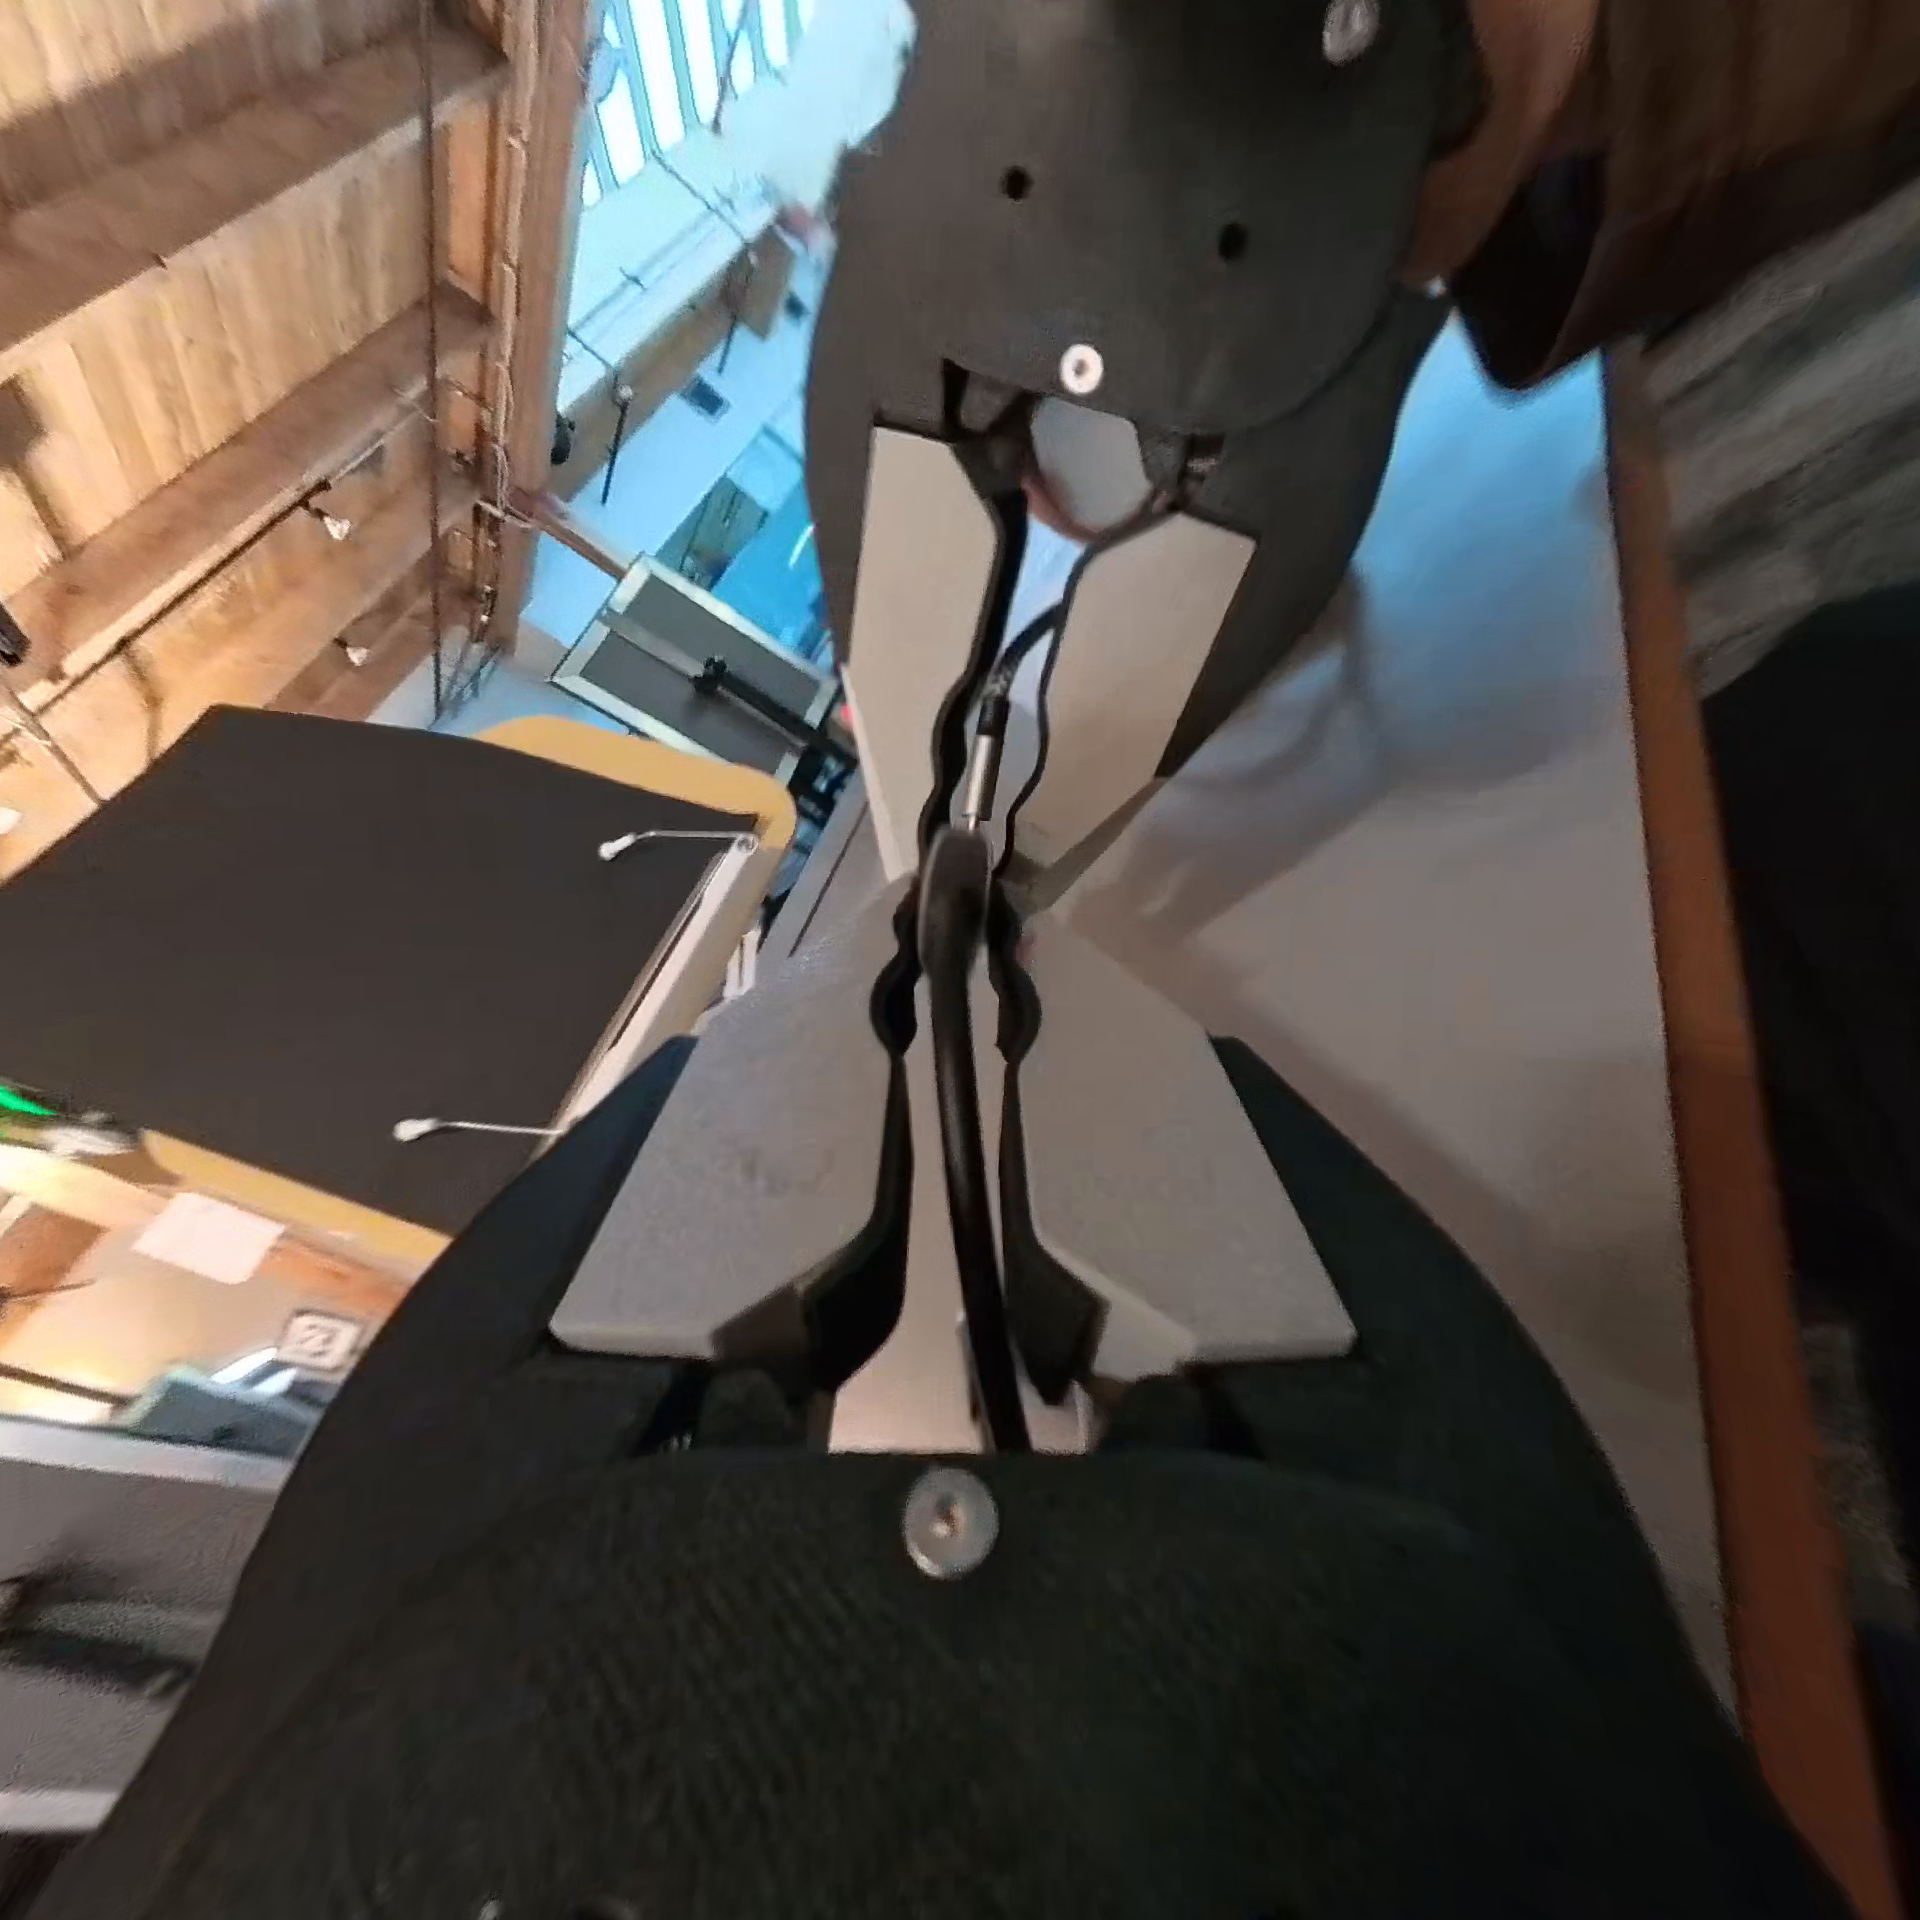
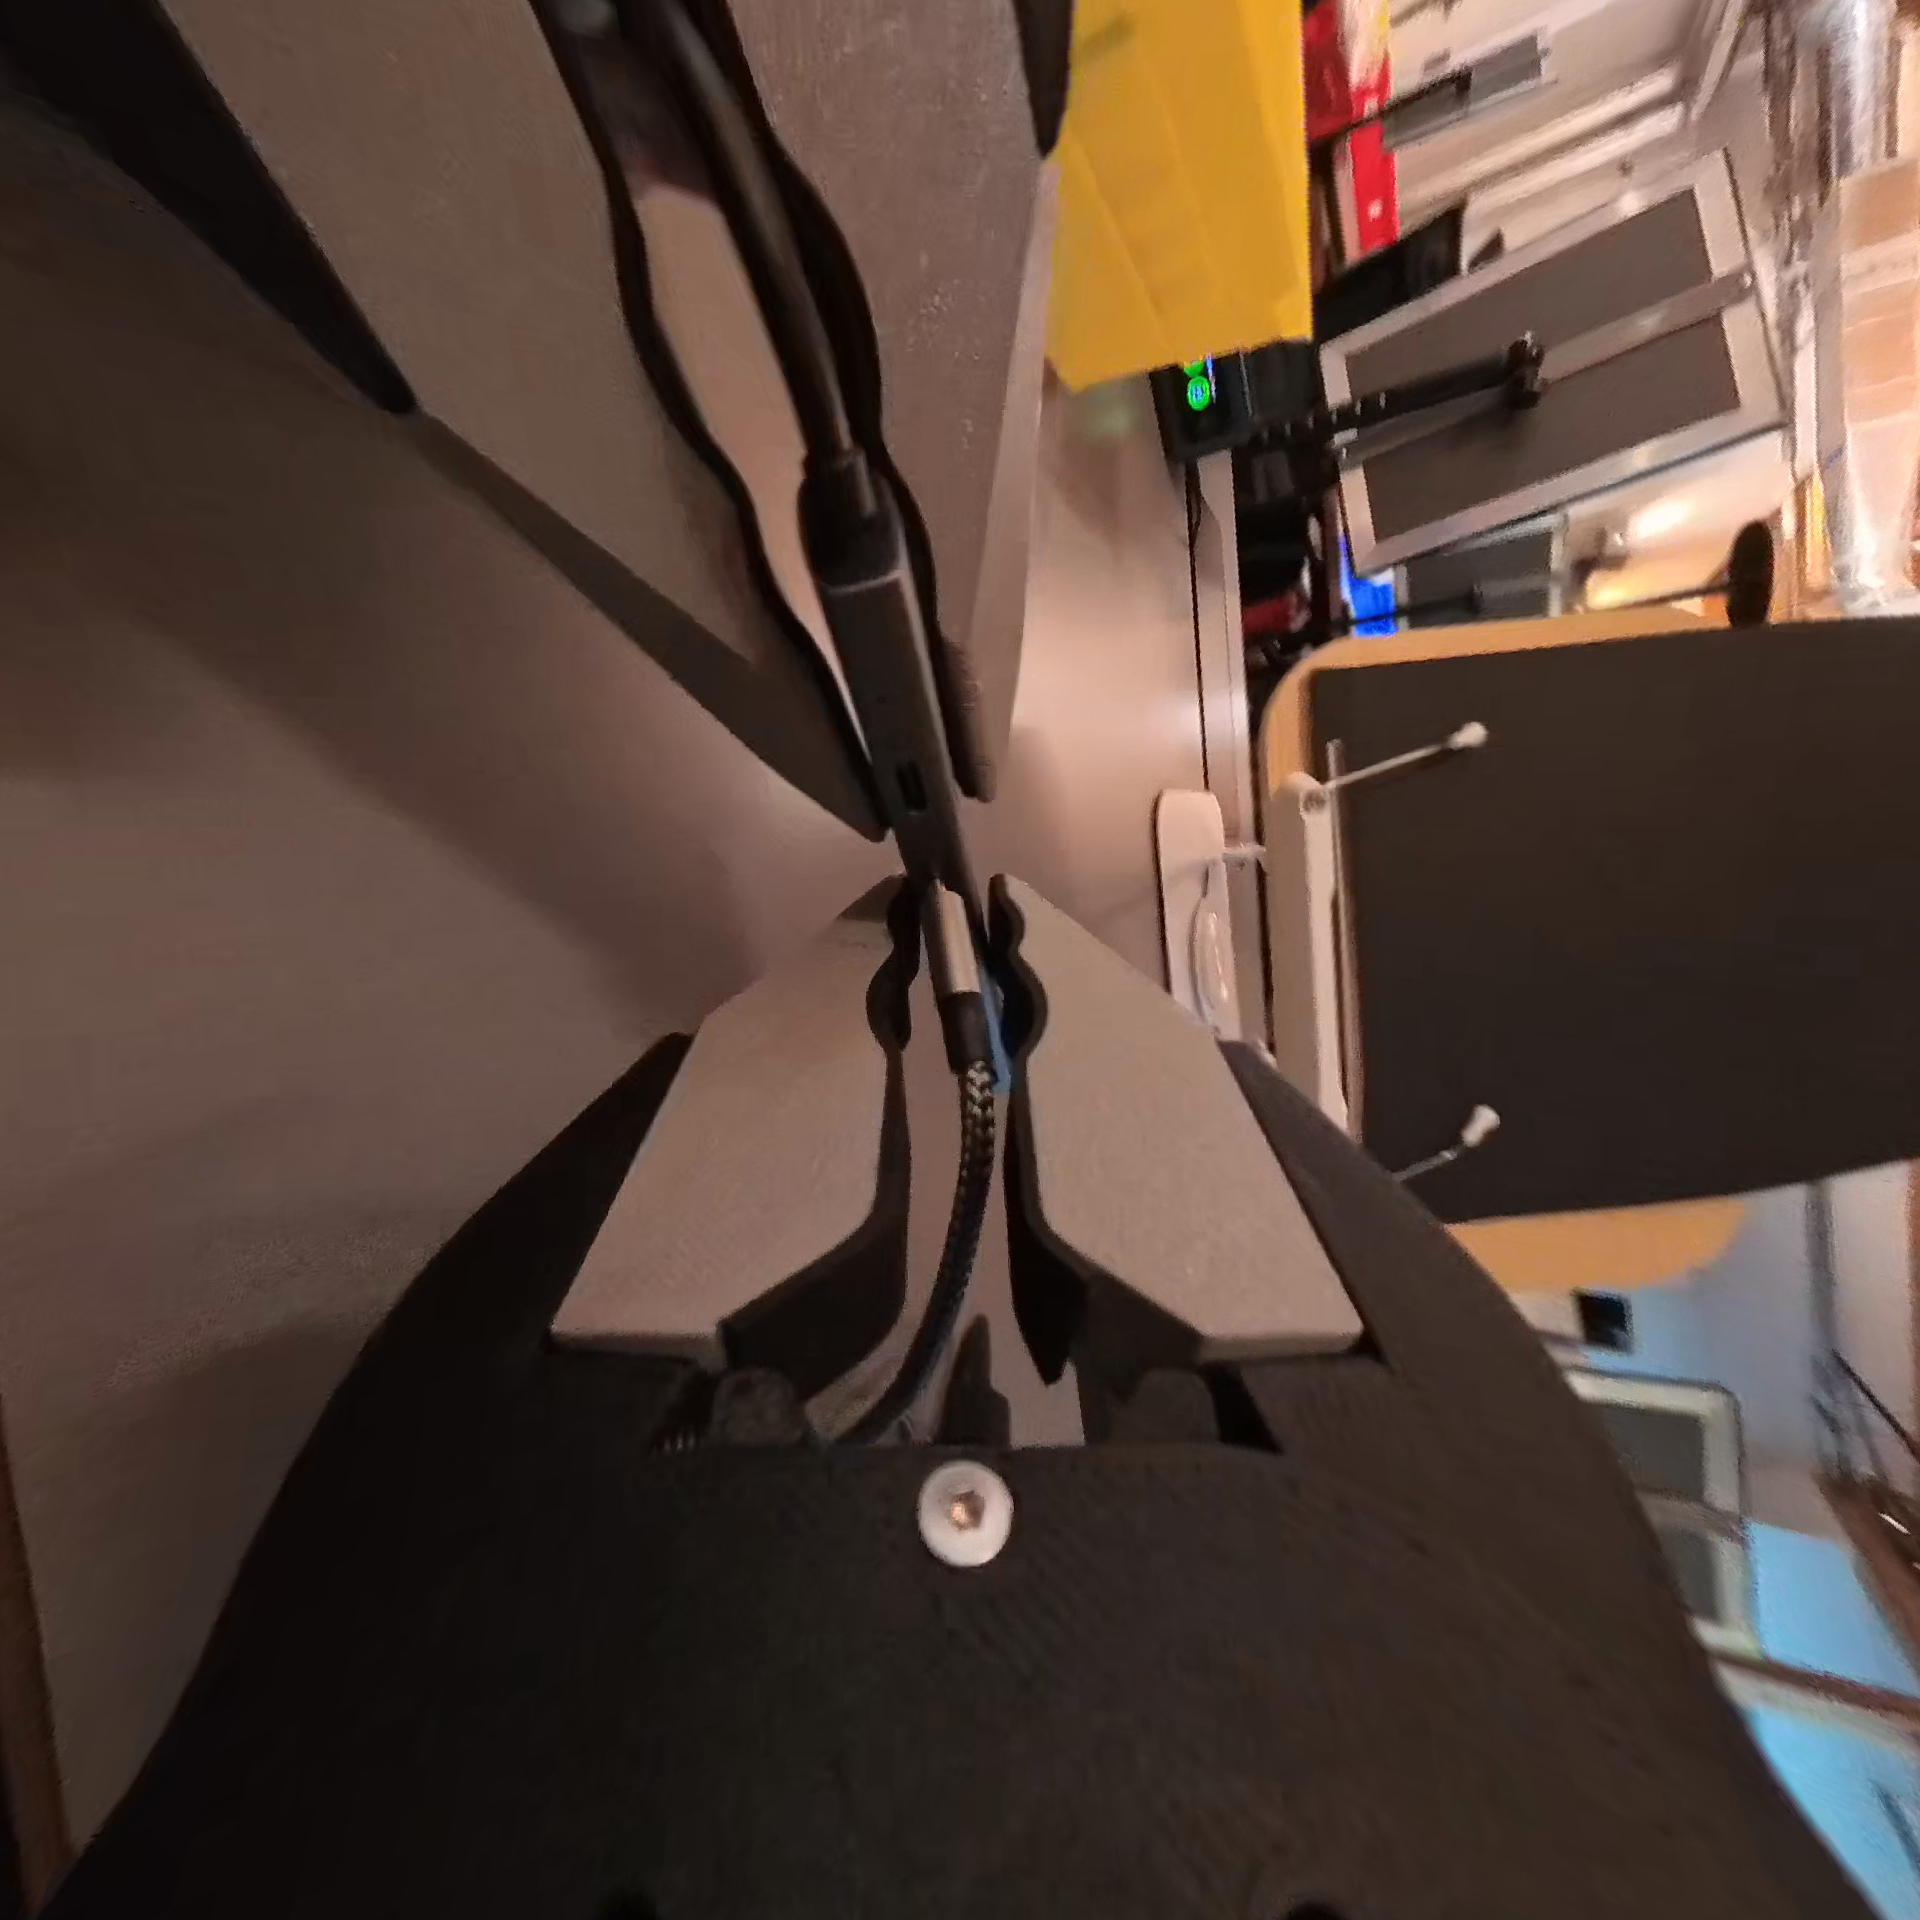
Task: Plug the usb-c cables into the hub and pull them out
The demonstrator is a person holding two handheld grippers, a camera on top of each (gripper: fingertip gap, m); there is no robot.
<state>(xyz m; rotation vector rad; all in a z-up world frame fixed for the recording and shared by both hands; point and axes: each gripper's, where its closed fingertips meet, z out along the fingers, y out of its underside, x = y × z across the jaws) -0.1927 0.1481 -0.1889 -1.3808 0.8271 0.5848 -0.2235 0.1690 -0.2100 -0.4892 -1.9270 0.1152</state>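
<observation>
Left gripper: pinched on hub | Right gripper: pinched on cable plug | Plug tip touches hub end; seating cannot be told | Both held mid-air.

Slim dark-grey metal hub, tilted, end-on against silver-shelled USB-C plug of black-and-white braided cable.

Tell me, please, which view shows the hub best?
The right wrist view: the hub runs lengthwise, in the left claw, with the plug at its end. In the left wrist view the hub shows only end-on in the left claw, mostly hidden.
</observation>
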